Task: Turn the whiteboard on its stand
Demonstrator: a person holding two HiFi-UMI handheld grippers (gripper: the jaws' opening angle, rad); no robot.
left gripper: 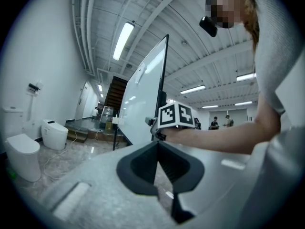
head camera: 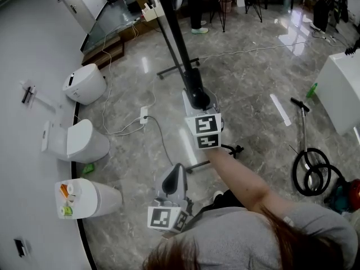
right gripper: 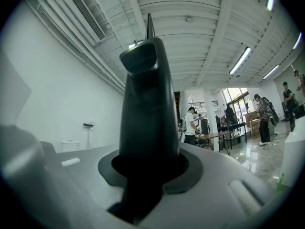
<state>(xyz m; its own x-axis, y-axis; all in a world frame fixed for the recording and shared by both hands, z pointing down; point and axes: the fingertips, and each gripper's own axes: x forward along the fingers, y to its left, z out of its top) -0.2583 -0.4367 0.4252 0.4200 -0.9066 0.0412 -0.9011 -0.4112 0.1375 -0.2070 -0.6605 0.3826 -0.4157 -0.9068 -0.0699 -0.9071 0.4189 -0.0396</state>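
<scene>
As the right gripper (right gripper: pixel 145 61) grasps the one whiteboard (left gripper: pixel 143 99), the left gripper (left gripper: pixel 157 144) hangs clenched, three toilets (head camera: pixel 84 142) nearby.

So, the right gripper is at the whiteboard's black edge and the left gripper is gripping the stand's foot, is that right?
Not quite: the left gripper grips nothing. The left gripper view shows nothing between its jaws, and it is back by the person's body, well off the stand's foot. The right gripper is indeed at the whiteboard's black edge.
</scene>
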